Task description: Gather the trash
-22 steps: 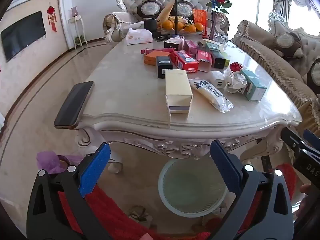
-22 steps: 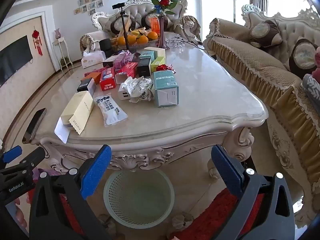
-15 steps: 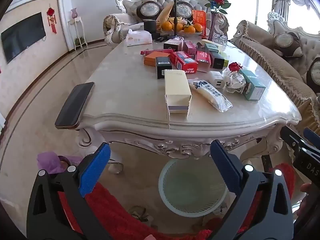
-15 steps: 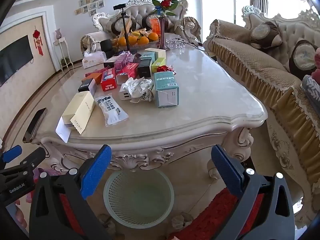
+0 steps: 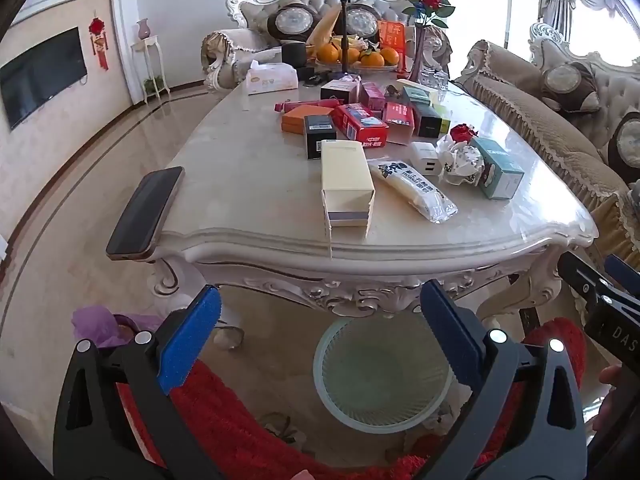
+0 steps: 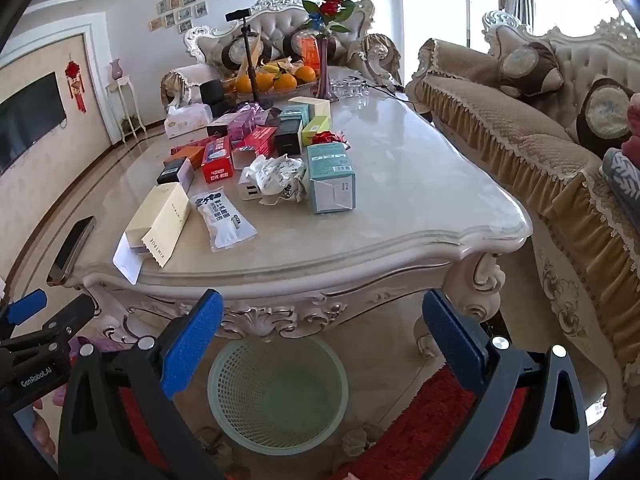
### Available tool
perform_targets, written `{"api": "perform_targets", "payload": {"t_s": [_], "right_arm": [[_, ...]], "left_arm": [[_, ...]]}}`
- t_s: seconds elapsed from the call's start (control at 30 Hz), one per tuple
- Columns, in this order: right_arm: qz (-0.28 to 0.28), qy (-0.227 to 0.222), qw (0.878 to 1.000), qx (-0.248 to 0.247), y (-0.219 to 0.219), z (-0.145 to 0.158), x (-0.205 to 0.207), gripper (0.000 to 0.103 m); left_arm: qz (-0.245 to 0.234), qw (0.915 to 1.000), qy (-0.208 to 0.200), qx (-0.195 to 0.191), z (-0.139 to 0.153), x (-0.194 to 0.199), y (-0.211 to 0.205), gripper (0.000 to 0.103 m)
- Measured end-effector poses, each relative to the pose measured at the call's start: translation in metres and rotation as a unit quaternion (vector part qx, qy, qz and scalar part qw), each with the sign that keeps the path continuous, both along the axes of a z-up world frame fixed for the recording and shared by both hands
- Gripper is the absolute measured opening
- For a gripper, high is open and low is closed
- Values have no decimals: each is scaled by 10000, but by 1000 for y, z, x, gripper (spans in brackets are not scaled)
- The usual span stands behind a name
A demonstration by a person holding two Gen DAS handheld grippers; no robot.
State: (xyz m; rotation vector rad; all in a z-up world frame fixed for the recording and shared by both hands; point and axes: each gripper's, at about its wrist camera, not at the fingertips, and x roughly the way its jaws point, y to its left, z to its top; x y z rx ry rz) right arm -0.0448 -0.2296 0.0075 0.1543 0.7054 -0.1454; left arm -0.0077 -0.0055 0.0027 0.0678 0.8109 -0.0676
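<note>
A pale green mesh waste basket (image 5: 382, 376) (image 6: 278, 392) stands on the floor under the near edge of a marble table (image 5: 248, 176) (image 6: 420, 192). On the table lie a cream box (image 5: 346, 182) (image 6: 160, 220), a white plastic packet (image 5: 414, 190) (image 6: 222, 216), crumpled paper (image 5: 460, 158) (image 6: 280, 176), a teal box (image 5: 496, 168) (image 6: 330, 178) and several red, orange and black boxes (image 5: 360, 122). My left gripper (image 5: 320, 344) and right gripper (image 6: 322, 344) are open and empty, held low in front of the table over the basket.
A phone (image 5: 146, 212) overhangs the table's left near corner. A fruit bowl (image 5: 352, 56), a rose vase (image 5: 424, 40) and a tissue box (image 5: 272, 76) stand at the far end. Sofas line the right side (image 6: 540, 152). A red rug (image 5: 224, 432) lies below.
Both grippers have drifted slightly; the view has barely shifted. Nothing was taken or released.
</note>
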Motion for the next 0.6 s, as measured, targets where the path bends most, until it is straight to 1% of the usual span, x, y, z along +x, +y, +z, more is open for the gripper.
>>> {"api": "perform_targets", "payload": {"t_s": [0.6], "right_arm": [[6, 8, 10000, 34, -3, 0, 0, 96]], "left_arm": [[-31, 10000, -7, 46, -1, 0, -7, 97]]}}
